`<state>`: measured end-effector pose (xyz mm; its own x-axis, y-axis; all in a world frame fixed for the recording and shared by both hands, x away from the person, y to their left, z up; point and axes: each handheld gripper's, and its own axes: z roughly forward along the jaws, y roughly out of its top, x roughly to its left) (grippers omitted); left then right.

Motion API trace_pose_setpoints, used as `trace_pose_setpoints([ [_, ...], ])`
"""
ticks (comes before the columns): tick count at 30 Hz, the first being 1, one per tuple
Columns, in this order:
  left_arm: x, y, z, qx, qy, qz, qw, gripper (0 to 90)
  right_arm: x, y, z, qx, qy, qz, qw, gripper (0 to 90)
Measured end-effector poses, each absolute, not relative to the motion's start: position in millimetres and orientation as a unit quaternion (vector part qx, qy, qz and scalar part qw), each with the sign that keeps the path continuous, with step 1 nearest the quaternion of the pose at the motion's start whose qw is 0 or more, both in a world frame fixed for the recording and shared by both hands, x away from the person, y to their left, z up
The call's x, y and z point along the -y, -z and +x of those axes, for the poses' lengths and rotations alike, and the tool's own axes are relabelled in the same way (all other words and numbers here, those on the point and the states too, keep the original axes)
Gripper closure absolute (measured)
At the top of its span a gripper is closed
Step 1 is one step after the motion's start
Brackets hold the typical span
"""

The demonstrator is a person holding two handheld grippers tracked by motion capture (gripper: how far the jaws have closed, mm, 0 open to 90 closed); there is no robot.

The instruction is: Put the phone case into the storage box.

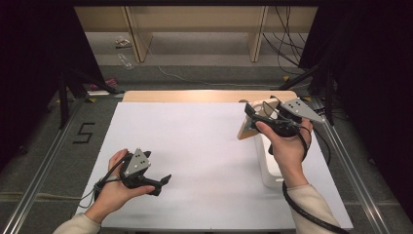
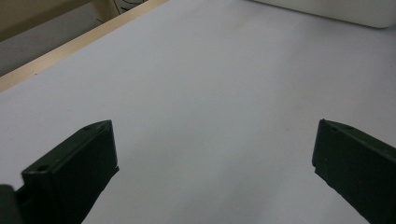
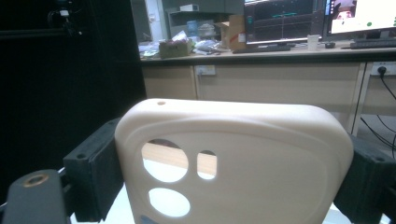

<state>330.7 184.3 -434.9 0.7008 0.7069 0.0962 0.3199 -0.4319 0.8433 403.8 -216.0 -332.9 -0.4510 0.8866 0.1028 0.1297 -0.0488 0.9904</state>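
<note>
A cream phone case [image 3: 261, 154] with camera cut-outs stands upright between the two black jaws of my right gripper [image 3: 231, 175], which press on its two side edges. From above, that right gripper [image 1: 252, 118] holds the case [image 1: 245, 130] over the table's far right, just left of a white curved stand [image 1: 268, 163]. At the near left, my left gripper [image 1: 161, 184] rests low over the white sheet [image 1: 195, 146] and points right. Its jaws stand wide apart, and the left gripper [image 2: 215, 140] has bare sheet between them.
The white sheet covers a wooden table whose far edge [image 1: 204, 95] shows as a tan strip. The white stand's edge [image 2: 327, 9] lies ahead of the left gripper. Metal rails flank the table and black curtains hang on both sides. A desk with monitors [image 3: 299, 18] stands beyond.
</note>
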Motion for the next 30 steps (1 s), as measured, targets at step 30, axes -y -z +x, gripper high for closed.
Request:
trace_pose_setpoints([
  [30,-191,437,327,-0.320,-0.225,0.814,0.430,0.0,232,329,406,-0.595,-0.590,0.431,0.336,12.5],
])
